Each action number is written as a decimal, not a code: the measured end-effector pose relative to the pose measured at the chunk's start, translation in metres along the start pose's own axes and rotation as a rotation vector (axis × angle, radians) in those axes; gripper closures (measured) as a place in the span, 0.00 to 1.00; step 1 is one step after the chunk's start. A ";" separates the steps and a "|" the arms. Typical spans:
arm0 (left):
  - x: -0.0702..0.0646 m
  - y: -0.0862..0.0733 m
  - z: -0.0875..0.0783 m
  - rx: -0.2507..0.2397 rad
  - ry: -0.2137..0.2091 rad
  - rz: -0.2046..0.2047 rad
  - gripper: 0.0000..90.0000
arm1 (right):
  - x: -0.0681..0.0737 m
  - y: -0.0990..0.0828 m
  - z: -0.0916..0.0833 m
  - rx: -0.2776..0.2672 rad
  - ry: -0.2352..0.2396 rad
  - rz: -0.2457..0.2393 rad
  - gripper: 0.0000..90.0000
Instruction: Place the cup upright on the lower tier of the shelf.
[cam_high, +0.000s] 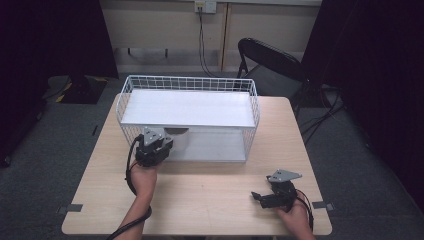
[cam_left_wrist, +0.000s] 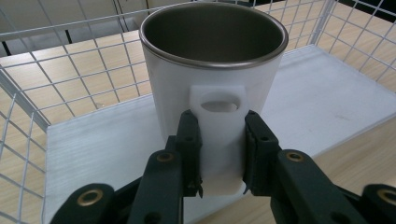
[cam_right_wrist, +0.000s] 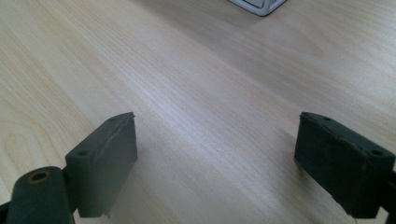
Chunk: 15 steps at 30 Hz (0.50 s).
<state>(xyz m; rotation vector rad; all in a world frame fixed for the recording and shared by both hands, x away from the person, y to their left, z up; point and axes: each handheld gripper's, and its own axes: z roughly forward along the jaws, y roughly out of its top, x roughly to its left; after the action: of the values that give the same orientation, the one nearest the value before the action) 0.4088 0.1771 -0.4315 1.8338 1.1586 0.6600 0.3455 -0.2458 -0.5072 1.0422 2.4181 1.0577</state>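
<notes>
One white mug (cam_left_wrist: 212, 84), one wire rack (cam_high: 189, 83), two tools, left tool (cam_left_wrist: 219, 140) clamping the handle.

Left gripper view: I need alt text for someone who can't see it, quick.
The left gripper is clamped on the flat handle of an upright white mug with a metal-lined, empty inside. The mug stands on the white shelf inside a white wire basket, with the wooden table at lower right.

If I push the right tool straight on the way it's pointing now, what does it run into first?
Probably nothing soon. The right tool stands open over bare table, aimed low across the wood. The first thing ahead looks like the white corner of the wire basket at the far edge, though depth is hard to judge.
</notes>
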 end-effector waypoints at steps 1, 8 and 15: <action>0.000 0.000 0.001 0.001 0.001 0.001 0.80 | 0.000 0.000 0.000 0.000 0.000 0.000 0.14; -0.002 -0.001 0.006 0.003 0.014 -0.008 0.80 | 0.000 0.000 0.000 0.000 0.000 0.000 0.14; 0.000 -0.001 0.009 0.000 0.025 -0.031 0.80 | 0.000 0.000 0.000 0.000 0.000 0.000 0.14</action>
<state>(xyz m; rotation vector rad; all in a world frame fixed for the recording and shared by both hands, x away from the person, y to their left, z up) 0.4157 0.1740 -0.4373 1.8084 1.2013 0.6674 0.3455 -0.2458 -0.5072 1.0424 2.4180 1.0581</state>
